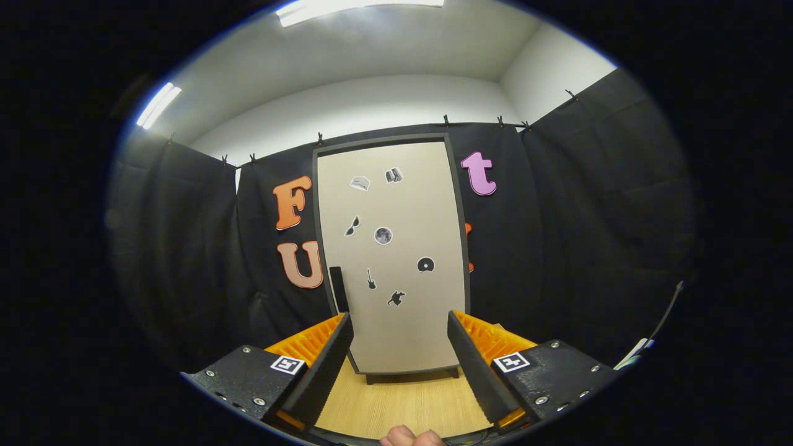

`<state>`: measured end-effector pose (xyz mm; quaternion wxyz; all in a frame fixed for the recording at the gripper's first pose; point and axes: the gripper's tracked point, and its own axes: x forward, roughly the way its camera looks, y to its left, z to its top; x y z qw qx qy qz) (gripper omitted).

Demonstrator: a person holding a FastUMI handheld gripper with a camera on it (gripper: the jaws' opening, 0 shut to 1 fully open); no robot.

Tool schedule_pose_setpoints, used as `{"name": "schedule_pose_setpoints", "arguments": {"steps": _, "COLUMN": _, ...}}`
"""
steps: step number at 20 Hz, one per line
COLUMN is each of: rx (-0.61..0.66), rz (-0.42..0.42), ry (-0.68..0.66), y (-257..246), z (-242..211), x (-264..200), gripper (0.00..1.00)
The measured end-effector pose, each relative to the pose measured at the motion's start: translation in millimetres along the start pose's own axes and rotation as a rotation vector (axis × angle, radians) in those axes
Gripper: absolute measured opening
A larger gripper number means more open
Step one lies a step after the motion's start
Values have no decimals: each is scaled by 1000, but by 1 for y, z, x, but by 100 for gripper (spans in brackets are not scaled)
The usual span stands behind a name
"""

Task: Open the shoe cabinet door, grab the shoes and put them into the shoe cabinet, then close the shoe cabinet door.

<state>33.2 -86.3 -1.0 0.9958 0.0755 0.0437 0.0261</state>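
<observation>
Tongs (400, 325): held low and level, the two fingers spread wide apart with nothing between them. They grip nothing and touch nothing; bare floor shows in the gap.

Hand (411, 438): a fingertip or two of the person holding the tool, seen just behind the fingers at the near end.

Floor (403, 402): pale wood-grain boards, running from under the tongs to the foot of the cabinet.

Shoe cabinet (391, 254): stands on the floor straight ahead, beyond the fingertips and well apart from them, framed between the two fingers. Upright, its long axis vertical, taller than wide. Its front faces the tongs squarely. The door (409, 334) is beige, set in a dark frame, and lies flush, so it is closed. A dark upright handle (338, 289) sits on the door's left edge, low down, just above the left fingertip. Small dark stickers (383, 235) are scattered over the door. A dark base strip lifts the cabinet slightly off the floor.

Booth wall (557, 235): black cloth hung by clips behind and to both sides of the cabinet.

Room: white walls and ceiling (396, 56) above the cloth, with lit strip lights (158, 105) overhead.
</observation>
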Motion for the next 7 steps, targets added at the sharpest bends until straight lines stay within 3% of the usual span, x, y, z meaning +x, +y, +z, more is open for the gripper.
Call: {"name": "schedule_pose_setpoints", "arguments": {"steps": 7, "rx": -7, "rz": -5, "ry": -3, "y": 0, "z": 1, "x": 2, "gripper": 95}}
